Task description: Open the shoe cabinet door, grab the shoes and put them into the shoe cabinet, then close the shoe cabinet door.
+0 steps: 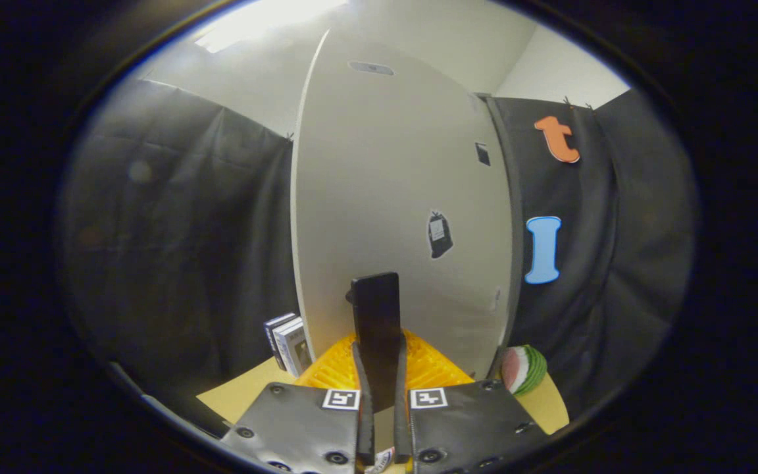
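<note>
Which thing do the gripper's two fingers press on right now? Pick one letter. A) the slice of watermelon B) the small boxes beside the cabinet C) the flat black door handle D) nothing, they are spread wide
C: the gripper has both fingers closed against the flat black door handle, which stands upright on the pale grey cabinet door between them.

Light comes from a bright, blown-out ceiling patch (pixel 267 23) high above the gripper (pixel 381 368), whose fingers press on a dark handle (pixel 375 322). The pale cabinet door (pixel 392 197) beyond them is evenly lit. Fisheye distortion bows its edges; the cloth either side falls dim and soft.
</note>
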Tool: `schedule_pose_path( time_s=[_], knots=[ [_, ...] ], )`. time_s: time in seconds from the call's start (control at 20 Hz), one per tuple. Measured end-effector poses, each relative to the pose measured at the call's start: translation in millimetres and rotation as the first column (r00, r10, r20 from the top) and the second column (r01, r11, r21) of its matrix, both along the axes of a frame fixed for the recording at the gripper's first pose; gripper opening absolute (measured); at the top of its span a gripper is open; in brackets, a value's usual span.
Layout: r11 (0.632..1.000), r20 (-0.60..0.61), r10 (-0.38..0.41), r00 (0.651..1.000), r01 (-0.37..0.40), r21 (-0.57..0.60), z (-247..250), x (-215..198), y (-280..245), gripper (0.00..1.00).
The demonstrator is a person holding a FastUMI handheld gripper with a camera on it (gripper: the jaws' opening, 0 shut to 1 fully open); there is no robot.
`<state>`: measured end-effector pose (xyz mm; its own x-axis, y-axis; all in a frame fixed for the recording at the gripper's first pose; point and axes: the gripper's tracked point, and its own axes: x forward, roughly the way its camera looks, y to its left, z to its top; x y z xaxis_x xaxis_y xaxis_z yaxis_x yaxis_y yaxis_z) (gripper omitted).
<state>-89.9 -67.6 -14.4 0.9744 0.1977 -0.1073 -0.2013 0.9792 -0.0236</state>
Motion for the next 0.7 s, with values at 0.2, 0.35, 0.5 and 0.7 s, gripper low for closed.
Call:
schedule_pose_path(
  time_s=[0.2, 0.35, 0.5, 0.7],
  knots=[
    [0.999, 0.009, -0.04, 0.999, 0.04, -0.004, 6.1, -16.6, -41.9, 0.13],
    [0.996, 0.017, -0.084, 0.996, 0.085, -0.041, 9.6, -29.8, -73.9, 0.12],
    [0.993, 0.018, -0.115, 0.993, 0.116, -0.038, 12.3, -32.8, -106.7, 0.12],
    [0.989, 0.014, -0.147, 0.989, 0.147, -0.031, 17.3, -32.1, -150.4, 0.1]
  ],
)
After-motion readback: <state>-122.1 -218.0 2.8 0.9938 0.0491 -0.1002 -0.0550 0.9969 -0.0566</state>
